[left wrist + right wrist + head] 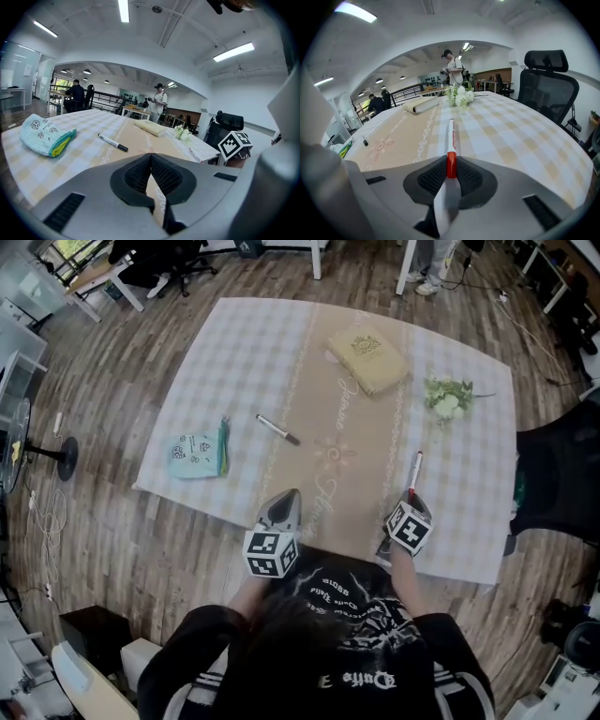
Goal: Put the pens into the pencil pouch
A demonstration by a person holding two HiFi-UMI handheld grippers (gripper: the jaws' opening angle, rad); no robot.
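One red-capped marker (451, 136) is pinched in the right claw (451, 172), pointing straight ahead; the pencil pouch (195, 455) lies well left, nearer the empty, pressed-together left claw (151, 174).

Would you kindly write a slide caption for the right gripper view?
Right gripper grips a red-and-white marker on the checked tablecloth.

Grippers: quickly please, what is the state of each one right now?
Left gripper: closed, holding nothing.
Right gripper: closed on the red-capped pen.
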